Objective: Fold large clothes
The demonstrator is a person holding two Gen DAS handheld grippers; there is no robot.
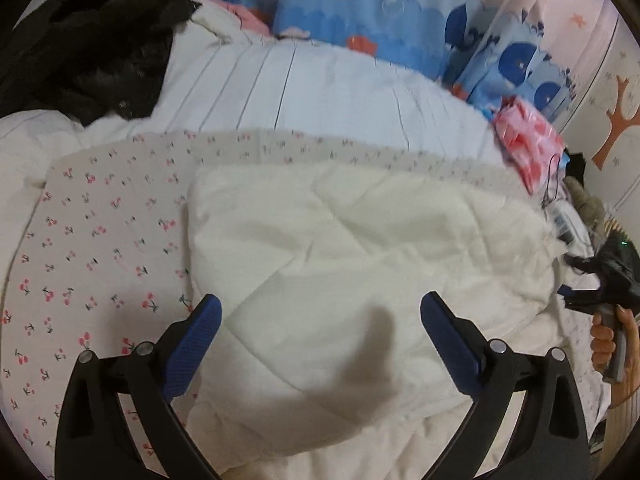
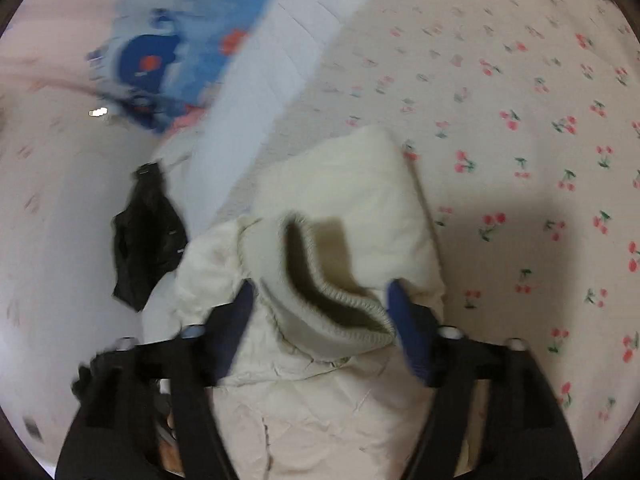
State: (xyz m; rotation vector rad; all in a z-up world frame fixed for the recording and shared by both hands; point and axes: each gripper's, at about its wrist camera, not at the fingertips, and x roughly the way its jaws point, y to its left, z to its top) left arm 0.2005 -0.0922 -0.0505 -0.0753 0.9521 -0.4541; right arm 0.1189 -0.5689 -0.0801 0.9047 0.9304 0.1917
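From your left wrist, the left gripper (image 1: 320,312) hangs with jaws wide and empty over the soft, puffy cream jacket (image 1: 360,248) on the cherry-print bed (image 1: 100,240), while the blurred right wrist view shows the right gripper (image 2: 320,300), jaws spread, straddling without pinching the ribbed cuff (image 2: 332,296), your best hold, the sleeve's remainder cut off below.

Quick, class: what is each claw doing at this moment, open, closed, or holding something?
Left claw: open, empty, above the white jacket.
Right claw: open, straddling the jacket's knitted cuff, not gripping it.
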